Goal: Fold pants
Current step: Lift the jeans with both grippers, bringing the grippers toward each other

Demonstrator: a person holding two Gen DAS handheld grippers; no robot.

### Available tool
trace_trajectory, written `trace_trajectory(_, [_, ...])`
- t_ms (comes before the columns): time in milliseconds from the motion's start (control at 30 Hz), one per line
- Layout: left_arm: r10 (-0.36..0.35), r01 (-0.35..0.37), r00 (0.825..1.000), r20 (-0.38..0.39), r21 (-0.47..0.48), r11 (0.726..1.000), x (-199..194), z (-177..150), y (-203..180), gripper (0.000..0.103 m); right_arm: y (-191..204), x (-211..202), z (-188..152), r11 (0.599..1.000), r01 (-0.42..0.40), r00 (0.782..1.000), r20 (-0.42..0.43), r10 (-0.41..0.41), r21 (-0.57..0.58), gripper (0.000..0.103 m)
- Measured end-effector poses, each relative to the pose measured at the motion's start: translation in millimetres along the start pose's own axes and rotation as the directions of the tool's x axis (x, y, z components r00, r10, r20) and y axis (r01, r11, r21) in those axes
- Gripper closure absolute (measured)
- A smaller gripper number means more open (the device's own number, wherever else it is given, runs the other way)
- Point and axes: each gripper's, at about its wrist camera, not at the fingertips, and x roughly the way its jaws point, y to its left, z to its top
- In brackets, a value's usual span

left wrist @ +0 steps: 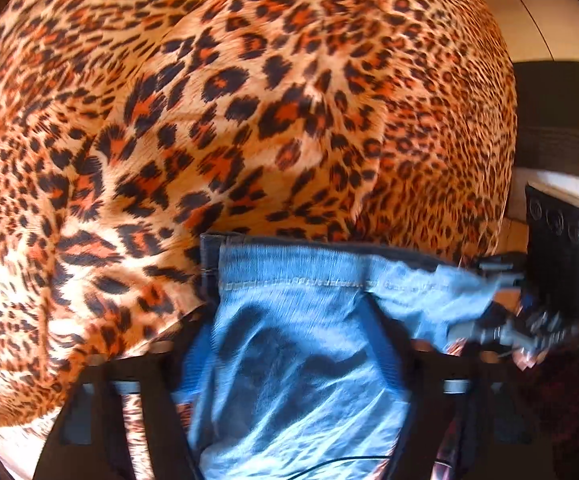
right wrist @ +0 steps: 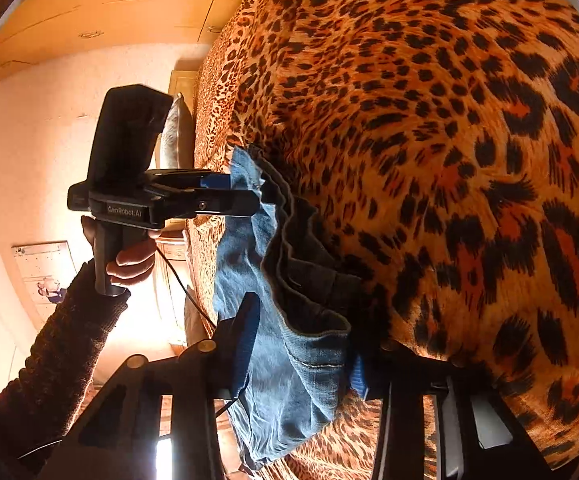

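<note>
The pants (right wrist: 289, 360) hang by their waistband at the edge of the bed (right wrist: 449, 120) with its leopard-print cover, a hold that lets the legs drop straight for folding. The left gripper (right wrist: 245, 192) pinches one end of the band, the right gripper (right wrist: 305, 364) the other — both jaws closed on denim.

The pants (right wrist: 289, 380) are faded blue denim, matt and creased, with a stitched hem and a darker face showing along the folded edge. Under them, the bed cover (left wrist: 249, 100) is smooth leopard-print cloth with a soft sheen. The left claw (right wrist: 245, 196) looks like matt black plastic with blue ribbed pads. A dark, coarse knit sleeve (right wrist: 61, 352) shows. The cupboard fronts (right wrist: 109, 8) look smooth, pale wood.
</note>
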Motion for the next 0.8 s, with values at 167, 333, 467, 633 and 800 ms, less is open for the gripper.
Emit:
trace_trajectory(167, [0.104,-0.104,0.995,0.005,0.032,0.994,3,1,1,0.064,-9,-2,-5,1.0,0.01,1.0,0.026,-0.011,0.023,0.081])
trace_trajectory(333, [0.128,-0.125,0.992,-0.014,0.118,0.985,9,9,-12,0.063,-8,-2,-7,1.0,0.019,0.999,0.03,-0.02,0.021,0.079])
trace_trajectory(467, [0.086,-0.083,0.996,-0.014,0.153,0.985,15,9,-22,0.052,-6,0,-7,0.999,0.023,0.999,0.038,-0.024,0.028,0.078])
trace_trajectory(633, [0.067,-0.073,0.997,0.041,0.189,0.979,13,-7,-31,0.072,-3,1,-9,0.999,0.019,0.999,0.046,-0.02,0.032,0.078])
trace_trajectory(800, [0.089,-0.101,0.993,0.083,0.156,0.983,15,-12,-34,0.077,-2,2,-9,0.999,0.046,0.997,0.058,-0.046,0.012,0.088])
